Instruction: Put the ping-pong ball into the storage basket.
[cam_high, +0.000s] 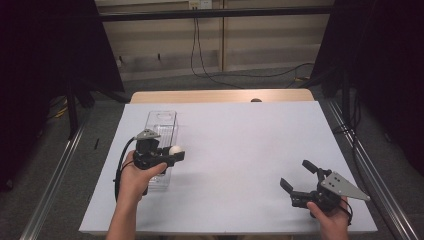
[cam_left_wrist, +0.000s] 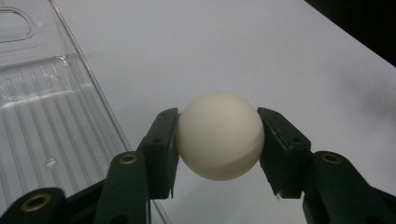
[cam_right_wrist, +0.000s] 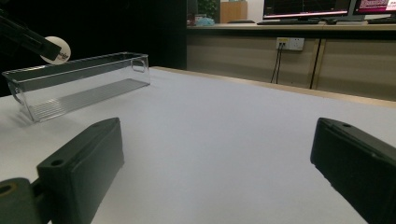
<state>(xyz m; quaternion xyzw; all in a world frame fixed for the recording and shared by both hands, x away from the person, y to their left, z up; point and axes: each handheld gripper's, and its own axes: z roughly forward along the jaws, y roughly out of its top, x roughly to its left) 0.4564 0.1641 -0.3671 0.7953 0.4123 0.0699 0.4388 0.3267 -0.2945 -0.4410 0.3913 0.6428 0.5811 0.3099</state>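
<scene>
light: bright overhead on table | surroundings: dark | near jaws: blurred | shadows: soft

High view: fixed above the near edge, facing forward and down over the whole table (cam_high: 240, 145). Left gripper view: close, angled down along its jaws. Right gripper view: low, near table level, facing left. All three share the clear plastic bin (cam_high: 161, 131) and white ball (cam_high: 175, 149).

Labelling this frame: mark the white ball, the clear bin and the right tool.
white ball (cam_left_wrist: 219, 135), left gripper view, middle of its front face.
clear bin (cam_right_wrist: 84, 95), right gripper view, ribbed floor.
right tool (cam_high: 299, 177), high view, gap between its open tips.
</scene>
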